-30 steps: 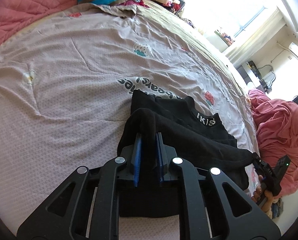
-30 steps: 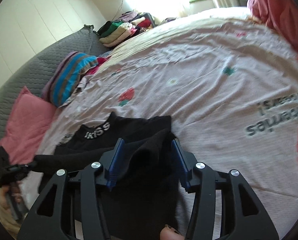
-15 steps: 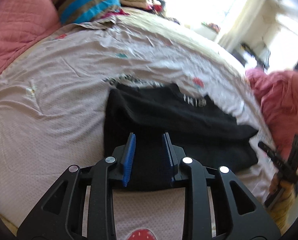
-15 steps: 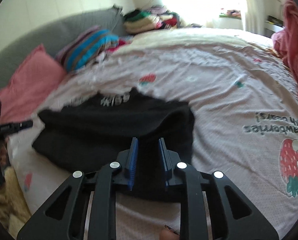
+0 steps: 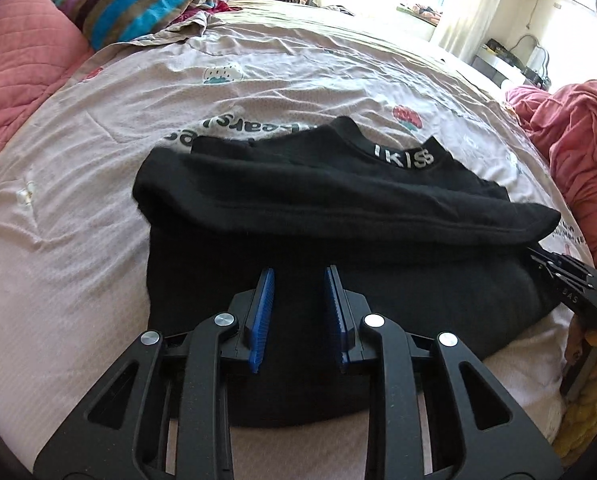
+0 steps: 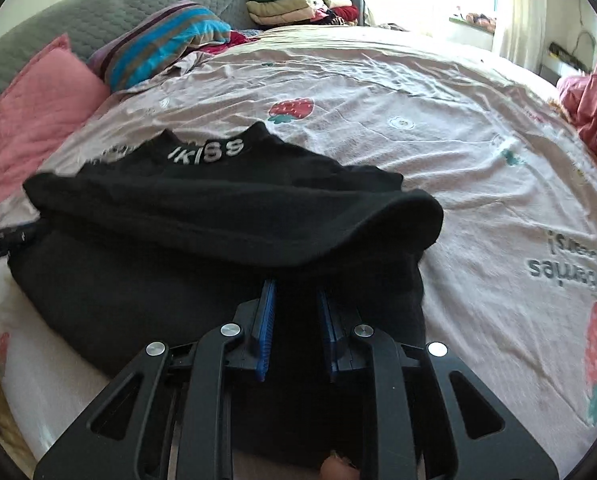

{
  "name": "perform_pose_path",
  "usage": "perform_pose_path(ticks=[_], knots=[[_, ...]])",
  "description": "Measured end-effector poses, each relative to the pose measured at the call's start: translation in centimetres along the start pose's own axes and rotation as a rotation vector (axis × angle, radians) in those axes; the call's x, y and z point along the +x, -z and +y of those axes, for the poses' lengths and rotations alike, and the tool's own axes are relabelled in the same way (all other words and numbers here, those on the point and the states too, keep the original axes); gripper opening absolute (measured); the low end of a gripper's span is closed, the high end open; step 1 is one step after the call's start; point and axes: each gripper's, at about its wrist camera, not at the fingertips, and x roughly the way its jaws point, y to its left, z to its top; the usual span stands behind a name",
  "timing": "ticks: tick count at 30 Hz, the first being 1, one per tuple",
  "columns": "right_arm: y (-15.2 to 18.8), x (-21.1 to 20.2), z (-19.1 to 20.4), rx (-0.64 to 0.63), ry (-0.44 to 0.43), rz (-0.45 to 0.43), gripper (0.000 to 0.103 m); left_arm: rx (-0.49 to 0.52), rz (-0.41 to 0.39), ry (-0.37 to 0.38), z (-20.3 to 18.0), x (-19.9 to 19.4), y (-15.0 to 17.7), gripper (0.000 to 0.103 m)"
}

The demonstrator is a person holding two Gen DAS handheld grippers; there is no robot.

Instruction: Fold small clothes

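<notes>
Now we have the black sweater (image 5: 338,216) folded once on the bed (image 5: 98,184), collar at 12 o'clock. Left tool (image 5: 298,304) and right tool (image 6: 294,316) hover released, slightly parted; next, grip the near hem.

A bed (image 5: 98,184) covered in a pale pink sheet printed with strawberries bears a folded black garment (image 5: 318,208) near its front edge, pink pillows (image 6: 30,120) and a striped cushion (image 6: 158,44) at its head.
</notes>
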Motion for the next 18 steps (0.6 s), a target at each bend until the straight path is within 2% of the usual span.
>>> perform_pose_path(ticks=[3,9,11,15,17,18], knots=[[-1.5,0.7,-0.7,0.032,-0.017,-0.022,0.02,-0.018,-0.004,0.011,0.1,0.6,-0.8,0.019],[-4.4,1.6,-2.3,0.078,0.007,-0.055,0.02,-0.082,-0.026,0.03,1.4,1.1,-3.2,0.019],[-5.1,1.7,-2.7,0.095,0.007,-0.065,0.02,-0.103,-0.038,0.025,2.0,0.9,-3.8,0.023],[-5.7,1.4,-3.9,0.141,0.035,-0.101,0.02,-0.149,-0.066,0.02,3.5,0.2,-4.5,0.026],[-5.7,1.0,-4.6,0.154,0.063,-0.119,0.027,-0.176,-0.074,0.021,4.4,-0.1,-4.5,0.029],[-5.7,0.9,-4.8,0.156,0.07,-0.124,0.034,-0.185,-0.074,0.018,4.8,-0.2,-4.5,0.031]])
